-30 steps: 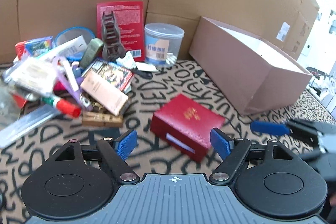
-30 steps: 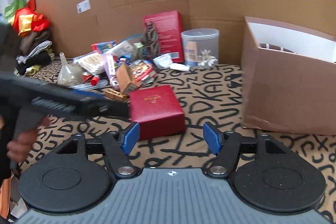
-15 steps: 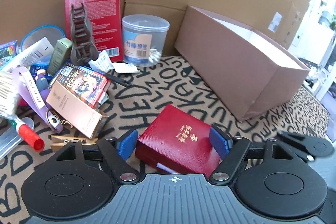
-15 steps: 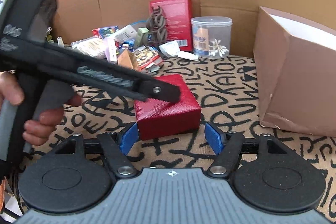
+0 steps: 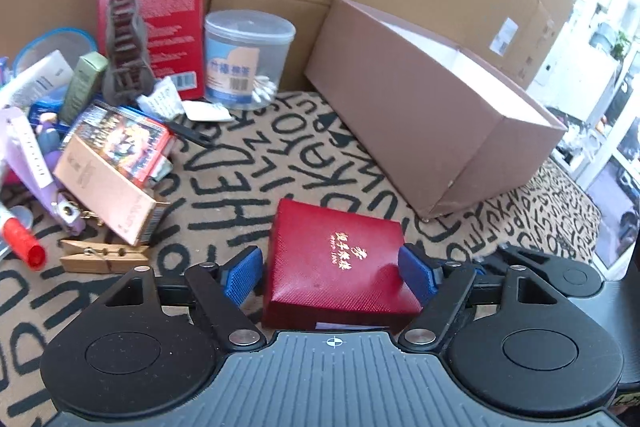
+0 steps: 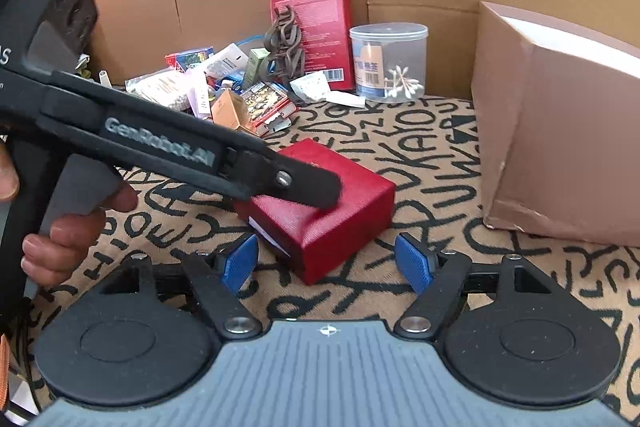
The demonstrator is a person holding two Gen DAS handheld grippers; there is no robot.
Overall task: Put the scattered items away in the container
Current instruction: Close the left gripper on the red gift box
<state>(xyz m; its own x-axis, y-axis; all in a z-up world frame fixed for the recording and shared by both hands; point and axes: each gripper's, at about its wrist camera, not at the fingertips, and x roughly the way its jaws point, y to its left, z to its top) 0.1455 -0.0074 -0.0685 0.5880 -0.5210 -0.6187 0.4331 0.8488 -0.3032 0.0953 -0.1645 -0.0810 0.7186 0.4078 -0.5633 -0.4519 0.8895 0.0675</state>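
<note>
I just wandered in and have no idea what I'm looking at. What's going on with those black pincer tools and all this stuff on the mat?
A person holds a pincer tool in each hand and is tidying clutter into the brown box. The left gripper straddles the red case, its jaws opening, blue pads at either side of the case, which lies on the mat. The right gripper hangs open just short of the case. The pile by the cardboard wall lies untouched.

Each hand-held gripper [image 5: 332, 273] is black with blue ribbed pads [image 5: 241, 275] and silver screws. The left one's side [image 6: 160, 143] reads "GenRobot.AI" in grey.
</note>
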